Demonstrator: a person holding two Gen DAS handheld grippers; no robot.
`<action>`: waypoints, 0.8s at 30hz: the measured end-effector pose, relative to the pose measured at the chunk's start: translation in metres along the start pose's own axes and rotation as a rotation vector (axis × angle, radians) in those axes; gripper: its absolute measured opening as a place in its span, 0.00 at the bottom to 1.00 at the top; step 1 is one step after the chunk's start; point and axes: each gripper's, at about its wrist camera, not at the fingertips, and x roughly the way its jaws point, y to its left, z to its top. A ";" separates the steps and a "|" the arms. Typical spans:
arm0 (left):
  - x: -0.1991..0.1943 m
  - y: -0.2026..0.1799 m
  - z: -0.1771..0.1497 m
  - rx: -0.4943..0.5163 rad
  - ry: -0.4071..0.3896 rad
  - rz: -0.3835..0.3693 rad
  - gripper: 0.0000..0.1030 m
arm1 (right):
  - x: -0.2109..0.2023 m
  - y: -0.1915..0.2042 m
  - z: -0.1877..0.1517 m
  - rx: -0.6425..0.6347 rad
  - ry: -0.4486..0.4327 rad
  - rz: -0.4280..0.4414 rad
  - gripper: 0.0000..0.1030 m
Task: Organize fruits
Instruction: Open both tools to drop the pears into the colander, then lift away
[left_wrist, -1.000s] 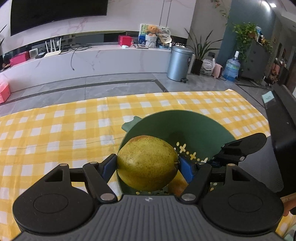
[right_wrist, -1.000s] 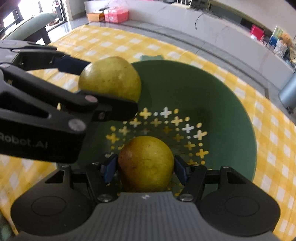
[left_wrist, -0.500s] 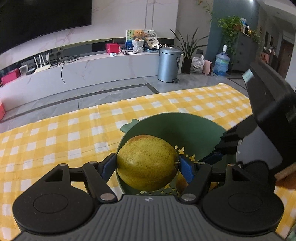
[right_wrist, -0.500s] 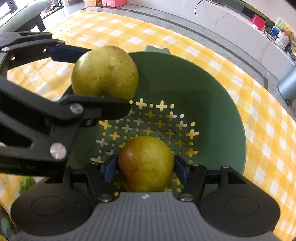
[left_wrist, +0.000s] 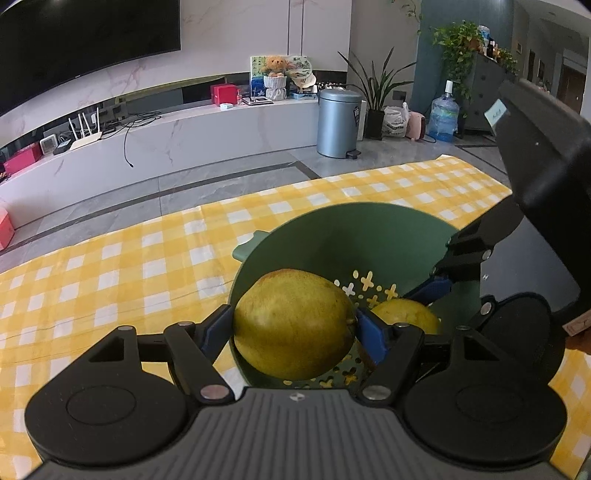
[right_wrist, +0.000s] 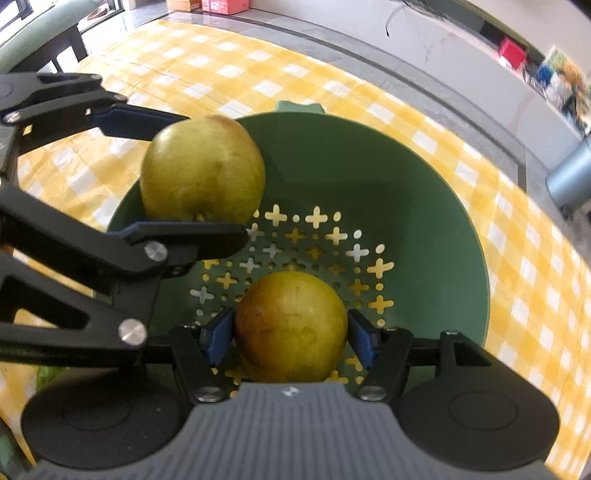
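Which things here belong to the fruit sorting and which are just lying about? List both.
Part of the job:
- larger pear, clamped by the left gripper
- smaller pear, clamped by the right gripper
- green colander, under both

Just lying about:
- checked tablecloth
- grey pedal bin
- water bottle
- teddy bear
- router

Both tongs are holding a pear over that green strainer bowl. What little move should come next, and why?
Probably open the right tongs and let the lower pear settle. It already sits low over the holed bottom of the green bowl, so it should have little way to drop or roll. The left tongs hold the other pear higher, near the rim, so that one should go lower first.
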 end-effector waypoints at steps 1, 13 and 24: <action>0.000 0.000 0.000 0.003 -0.004 -0.004 0.80 | 0.001 0.000 -0.003 -0.013 -0.001 -0.005 0.60; 0.000 0.029 -0.001 -0.140 0.015 -0.104 0.76 | 0.008 -0.017 0.008 -0.006 0.049 0.013 0.67; -0.015 0.039 0.000 -0.211 -0.016 -0.115 0.75 | -0.010 -0.025 0.005 0.093 0.030 0.081 0.65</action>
